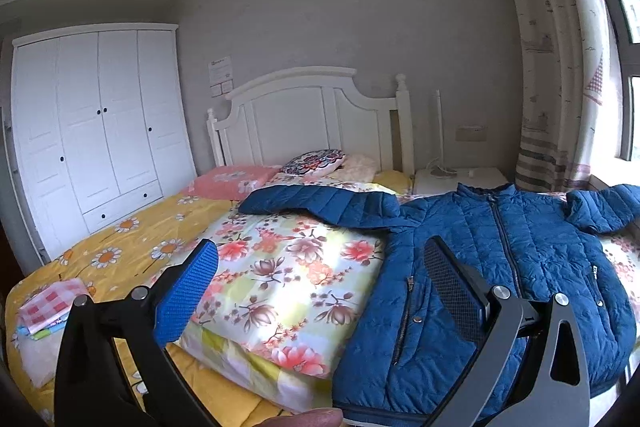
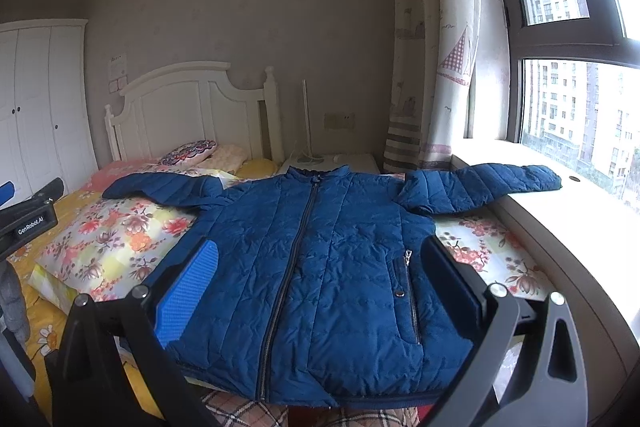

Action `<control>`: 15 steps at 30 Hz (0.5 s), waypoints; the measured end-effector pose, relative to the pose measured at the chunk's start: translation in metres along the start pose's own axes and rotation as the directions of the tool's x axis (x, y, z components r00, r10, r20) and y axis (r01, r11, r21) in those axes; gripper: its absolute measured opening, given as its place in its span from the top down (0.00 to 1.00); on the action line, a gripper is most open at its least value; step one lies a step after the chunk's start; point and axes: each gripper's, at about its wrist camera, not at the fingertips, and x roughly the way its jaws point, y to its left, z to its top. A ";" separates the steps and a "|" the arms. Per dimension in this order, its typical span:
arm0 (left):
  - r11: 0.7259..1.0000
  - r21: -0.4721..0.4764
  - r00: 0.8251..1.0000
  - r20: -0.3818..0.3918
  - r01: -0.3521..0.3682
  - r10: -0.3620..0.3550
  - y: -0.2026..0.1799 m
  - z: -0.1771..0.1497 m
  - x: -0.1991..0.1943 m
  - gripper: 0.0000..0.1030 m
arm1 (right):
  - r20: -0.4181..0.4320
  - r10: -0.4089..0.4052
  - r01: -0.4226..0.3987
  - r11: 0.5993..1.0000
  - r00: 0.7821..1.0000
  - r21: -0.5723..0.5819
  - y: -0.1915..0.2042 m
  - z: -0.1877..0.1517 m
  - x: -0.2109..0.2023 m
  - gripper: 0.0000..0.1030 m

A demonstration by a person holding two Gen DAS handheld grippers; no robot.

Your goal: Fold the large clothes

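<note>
Blue quilted jacket point(image 2: 320, 267) flat on bed, hem cut off behind both wide-open, empty tools point(image 1: 320, 287) point(image 2: 320, 287).

Both cams sit low at the bed's foot end, looking forward past their own fingers toward the white wooden headboard point(image 1: 304, 115). Left one's further left; both catch the blue quilted zip-up jacket point(image 2: 320, 267) up close.
</note>
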 end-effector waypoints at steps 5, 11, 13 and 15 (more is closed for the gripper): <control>1.000 0.006 1.000 0.008 0.016 -0.017 -0.003 0.000 -0.003 0.04 | 0.002 -0.001 0.001 1.000 1.000 -0.001 0.002 -0.001 0.000 0.02; 1.000 0.007 1.000 0.010 0.026 -0.026 -0.004 -0.001 -0.004 0.04 | 0.004 0.000 0.000 1.000 1.000 0.008 -0.001 -0.002 0.001 0.02; 1.000 0.007 0.999 0.012 0.030 -0.030 -0.004 -0.001 -0.004 0.04 | 0.004 0.000 0.000 1.000 1.000 0.009 -0.001 -0.001 0.001 0.02; 0.999 0.007 0.999 0.011 0.033 -0.033 -0.004 -0.001 -0.005 0.04 | 0.004 0.000 0.000 1.000 1.000 0.009 -0.001 -0.002 0.001 0.02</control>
